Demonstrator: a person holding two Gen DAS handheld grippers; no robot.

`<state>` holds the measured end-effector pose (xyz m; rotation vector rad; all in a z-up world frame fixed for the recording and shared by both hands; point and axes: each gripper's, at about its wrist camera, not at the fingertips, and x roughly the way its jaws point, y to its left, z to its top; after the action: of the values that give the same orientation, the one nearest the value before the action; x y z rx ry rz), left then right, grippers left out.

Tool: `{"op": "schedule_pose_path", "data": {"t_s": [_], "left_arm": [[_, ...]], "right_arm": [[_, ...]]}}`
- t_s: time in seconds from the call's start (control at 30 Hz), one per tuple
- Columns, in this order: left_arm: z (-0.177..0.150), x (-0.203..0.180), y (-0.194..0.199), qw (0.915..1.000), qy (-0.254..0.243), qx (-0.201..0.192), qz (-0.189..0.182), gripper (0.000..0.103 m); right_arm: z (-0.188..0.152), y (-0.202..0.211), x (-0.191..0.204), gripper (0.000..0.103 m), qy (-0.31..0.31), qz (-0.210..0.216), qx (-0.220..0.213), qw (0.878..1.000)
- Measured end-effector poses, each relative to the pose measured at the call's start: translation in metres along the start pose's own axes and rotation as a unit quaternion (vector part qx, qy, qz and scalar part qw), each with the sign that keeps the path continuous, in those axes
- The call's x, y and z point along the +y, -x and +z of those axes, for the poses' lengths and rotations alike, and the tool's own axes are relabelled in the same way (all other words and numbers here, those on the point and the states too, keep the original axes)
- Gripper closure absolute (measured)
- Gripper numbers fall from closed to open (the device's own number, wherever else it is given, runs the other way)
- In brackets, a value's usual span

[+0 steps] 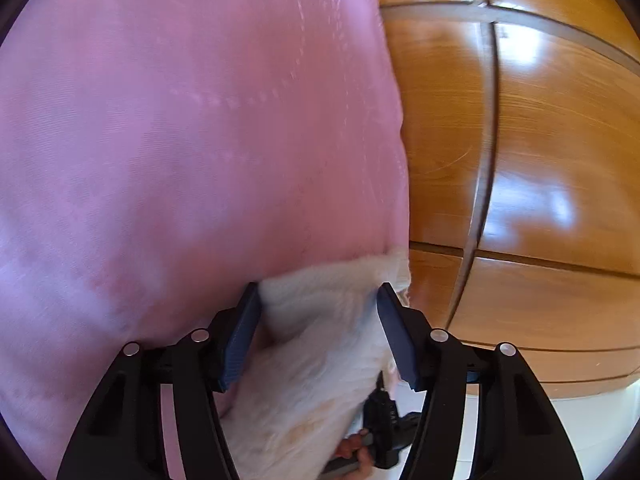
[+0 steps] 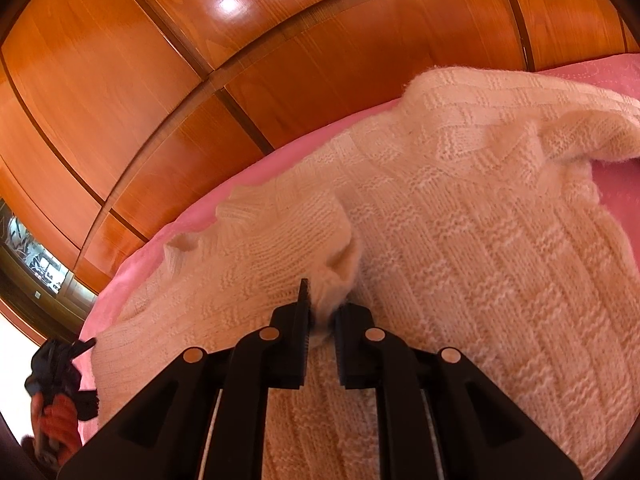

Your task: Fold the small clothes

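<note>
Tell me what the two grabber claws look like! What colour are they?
Both are black plastic with cut-out slots and round silver pins at the joints. The left gripper has two flat, dark blue ribbed fingers. The right gripper has black fingers with a ridged, comb-like edge. No cables or sleeves show.

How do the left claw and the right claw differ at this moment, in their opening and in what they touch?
Opening: the left claw has its pads wide apart; the right claw has its pads nearly together.
Contact: the left claw only straddles an edge of the white knitted sweater, with no visible squeeze; the right claw pinches a bunched fold of it.
Shared: both are black two-finger claws working on the same sweater, which lies on the pink cover.
</note>
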<state>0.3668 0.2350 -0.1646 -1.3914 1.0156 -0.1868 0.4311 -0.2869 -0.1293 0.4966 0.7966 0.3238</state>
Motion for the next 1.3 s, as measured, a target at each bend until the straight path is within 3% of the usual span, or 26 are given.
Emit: {"op": "schedule_pose_path", "data": {"t_s": [0.07, 0.13, 0.2, 0.3, 0.33, 0.37, 0.4, 0.43, 0.47, 0.53, 0.6, 0.67, 0.77, 0.83, 0.9, 0.97, 1.03, 1.17, 1.2, 1.3], "left_arm": [[0.009, -0.004, -0.011, 0.9995, -0.002, 0.022, 0.022, 0.082], [0.011, -0.011, -0.011, 0.9994, -0.015, 0.009, 0.032, 0.086], [0.008, -0.030, -0.003, 0.9970, -0.069, -0.016, 0.029, 0.087], [0.005, -0.055, 0.021, 0.9871, -0.143, -0.072, 0.000, 0.087], [0.005, -0.061, 0.024, 0.9819, -0.162, -0.095, 0.025, 0.087], [0.004, -0.064, 0.029, 0.9713, -0.183, -0.133, 0.073, 0.094], [0.003, -0.067, 0.034, 0.9499, -0.209, -0.182, 0.145, 0.099], [0.003, -0.066, 0.035, 0.9369, -0.219, -0.201, 0.184, 0.099], [0.006, -0.059, 0.037, 0.9361, -0.211, -0.202, 0.196, 0.099], [0.007, -0.040, 0.046, 0.9523, -0.161, -0.199, 0.166, 0.099], [-0.006, -0.032, 0.059, 0.9537, -0.149, -0.220, 0.141, 0.099], [-0.030, -0.040, 0.052, 0.9514, -0.177, -0.217, 0.128, 0.099], [-0.075, -0.058, 0.031, 0.9320, -0.270, -0.198, 0.140, 0.099], [-0.100, -0.064, 0.011, 0.9127, -0.321, -0.193, 0.164, 0.098], [-0.104, -0.058, -0.005, 0.8893, -0.331, -0.210, 0.235, 0.096], [-0.094, -0.034, -0.015, 0.8702, -0.303, -0.226, 0.316, 0.093], [-0.089, -0.019, -0.008, 0.8863, -0.289, -0.228, 0.282, 0.093], [-0.099, -0.029, 0.000, 0.8753, -0.292, -0.229, 0.310, 0.092], [-0.106, -0.032, 0.003, 0.8767, -0.291, -0.237, 0.301, 0.087], [-0.137, -0.049, 0.005, 0.8805, -0.293, -0.268, 0.259, 0.052]], "right_arm": [[0.000, 0.001, 0.000, 0.095, 0.000, 0.000, 0.000, 1.000], [0.000, 0.001, 0.000, 0.095, -0.001, 0.000, -0.001, 1.000], [0.001, 0.001, 0.001, 0.095, -0.001, -0.001, -0.002, 1.000], [0.000, 0.002, 0.001, 0.094, 0.000, -0.001, -0.002, 1.000], [0.000, 0.002, 0.000, 0.094, 0.000, -0.001, -0.002, 1.000], [0.000, 0.002, 0.000, 0.094, 0.000, -0.001, -0.002, 1.000], [0.000, 0.001, 0.001, 0.094, 0.000, -0.002, -0.002, 1.000], [0.000, 0.001, 0.001, 0.094, -0.001, -0.002, -0.002, 1.000], [0.000, 0.002, 0.000, 0.094, -0.002, -0.002, -0.002, 1.000], [0.000, 0.002, 0.000, 0.094, -0.002, -0.001, -0.003, 1.000], [0.000, 0.001, 0.001, 0.094, -0.003, 0.000, -0.002, 1.000], [0.001, 0.001, 0.001, 0.094, -0.004, 0.001, -0.002, 1.000], [0.001, 0.001, 0.000, 0.094, -0.006, 0.003, -0.002, 1.000], [0.001, 0.002, -0.001, 0.094, -0.006, 0.004, -0.002, 1.000], [0.001, 0.002, -0.002, 0.093, -0.005, 0.006, -0.004, 1.000], [0.001, 0.003, -0.002, 0.092, -0.006, 0.006, -0.005, 1.000], [0.000, 0.004, -0.003, 0.087, -0.009, 0.008, -0.008, 1.000], [0.000, 0.005, -0.007, 0.079, -0.021, 0.022, -0.010, 0.999], [0.000, 0.006, -0.008, 0.076, -0.023, 0.028, -0.011, 0.999], [-0.001, 0.012, -0.008, 0.055, -0.024, 0.042, -0.024, 0.999]]}}
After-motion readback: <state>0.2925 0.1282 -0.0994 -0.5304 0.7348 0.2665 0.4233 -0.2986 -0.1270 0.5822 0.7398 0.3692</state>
